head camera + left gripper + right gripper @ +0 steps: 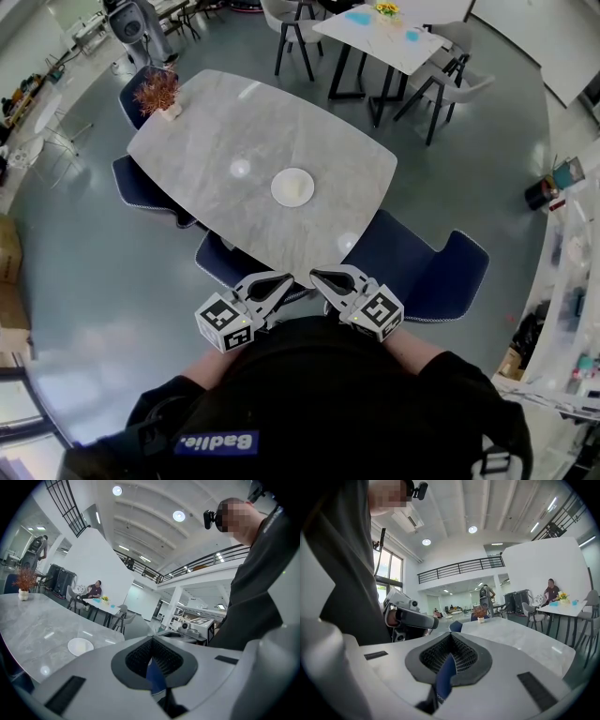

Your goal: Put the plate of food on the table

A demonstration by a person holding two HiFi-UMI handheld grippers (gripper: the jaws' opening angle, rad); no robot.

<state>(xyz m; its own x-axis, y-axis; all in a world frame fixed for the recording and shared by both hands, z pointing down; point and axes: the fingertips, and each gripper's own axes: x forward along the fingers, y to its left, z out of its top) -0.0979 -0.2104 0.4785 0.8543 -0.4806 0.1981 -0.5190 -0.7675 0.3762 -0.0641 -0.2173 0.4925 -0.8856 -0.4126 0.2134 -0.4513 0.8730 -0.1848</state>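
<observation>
Head view, nearest edge: person's black top [328,403], both arms drawn in close to the body.

Left gripper [281,279]: held just in front of the chest, marker cube [228,322] at its near end, pointing toward the desk. Its fingers [138,657] are pressed together at the tips, with nothing between them.

Right gripper [319,276]: just right of the left one, tips near each other but apart, its own cube [380,312] behind. Its fingers [465,657] are also pressed together and empty.

Blue chairs: one [427,272] at the desk's near right edge, one [223,258] at the near left edge, both tucked close below the grippers. Two more [139,183] stand along the left side.

Desk [234,131]: grey marbled top with rounded corners, running from near right to far left.

Plate [292,187]: white, round, flat on the desk in its near half, roughly central, well apart from both grippers. It holds pale food; the kind cannot be made out.

Plant [157,92]: reddish dried sprigs in a small white pot, at the desk's far left corner.

Floor [487,159]: glossy grey.

White desk [380,33]: far right, on black legs, with grey chairs [441,89] and yellow flowers [386,9]. A seated person [95,590] is beside it.
</observation>
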